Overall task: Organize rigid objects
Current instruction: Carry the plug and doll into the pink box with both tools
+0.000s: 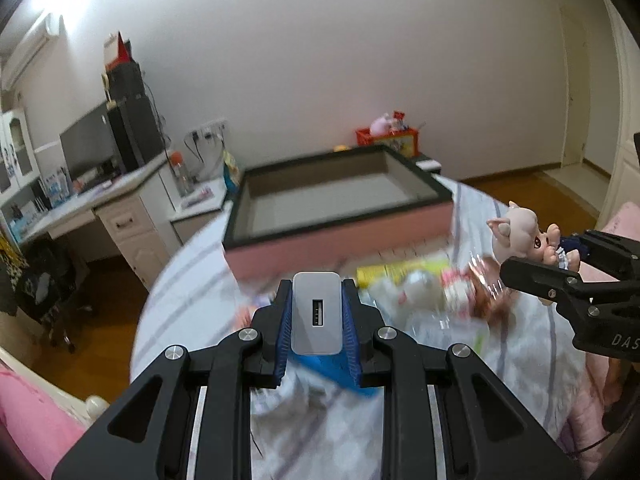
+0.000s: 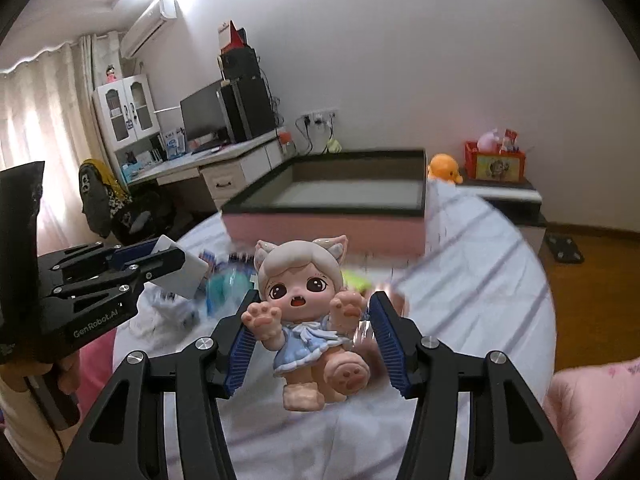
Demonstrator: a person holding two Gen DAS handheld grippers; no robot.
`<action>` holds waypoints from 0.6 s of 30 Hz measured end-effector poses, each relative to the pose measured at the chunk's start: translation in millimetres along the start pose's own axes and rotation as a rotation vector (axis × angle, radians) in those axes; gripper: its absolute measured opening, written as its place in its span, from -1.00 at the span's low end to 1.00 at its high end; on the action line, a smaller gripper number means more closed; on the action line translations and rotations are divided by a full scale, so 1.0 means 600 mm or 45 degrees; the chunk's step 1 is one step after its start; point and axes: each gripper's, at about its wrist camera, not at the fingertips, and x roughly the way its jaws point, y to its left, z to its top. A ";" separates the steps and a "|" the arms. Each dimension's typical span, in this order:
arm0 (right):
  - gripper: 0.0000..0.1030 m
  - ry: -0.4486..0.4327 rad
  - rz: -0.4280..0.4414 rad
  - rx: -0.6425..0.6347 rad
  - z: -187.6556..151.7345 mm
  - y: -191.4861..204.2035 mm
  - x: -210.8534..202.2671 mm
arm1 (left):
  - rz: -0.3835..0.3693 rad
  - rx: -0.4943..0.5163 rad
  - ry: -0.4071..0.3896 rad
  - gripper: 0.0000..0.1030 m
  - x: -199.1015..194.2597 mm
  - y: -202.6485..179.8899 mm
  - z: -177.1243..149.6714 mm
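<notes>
My left gripper [image 1: 317,312] is shut on a white USB charger [image 1: 317,312], held above the striped sheet; it also shows in the right wrist view [image 2: 182,272]. My right gripper [image 2: 310,320] is shut on a cat-eared doll figurine [image 2: 304,312] in a blue dress, held in the air; the doll also shows at the right of the left wrist view [image 1: 528,236]. A pink open box with a dark rim [image 1: 412,222] [image 2: 320,224] stands on the sheet ahead of both grippers. The background is motion-blurred.
Blurred loose items lie on the sheet before the box: a yellow-green pack [image 1: 400,272], clear wrappers [image 1: 472,292], a teal item [image 2: 224,284]. A desk with monitor [image 2: 202,114] stands at left. A red toy basket [image 2: 494,162] and an orange plush [image 2: 444,168] sit behind.
</notes>
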 end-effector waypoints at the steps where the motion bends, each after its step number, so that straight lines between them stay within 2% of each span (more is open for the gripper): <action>1: 0.10 -0.013 -0.009 -0.008 0.008 0.002 0.003 | 0.004 -0.003 -0.012 -0.55 0.003 0.003 0.008; 11: 0.10 -0.009 -0.073 -0.025 0.108 -0.009 0.086 | 0.075 0.030 -0.050 -0.55 0.111 0.031 0.112; 14: 0.10 0.021 -0.097 -0.008 0.137 -0.025 0.125 | 0.100 0.041 -0.028 -0.55 0.166 0.039 0.144; 18: 0.10 0.105 -0.138 -0.005 0.165 -0.044 0.184 | 0.084 0.021 0.030 -0.55 0.242 0.051 0.173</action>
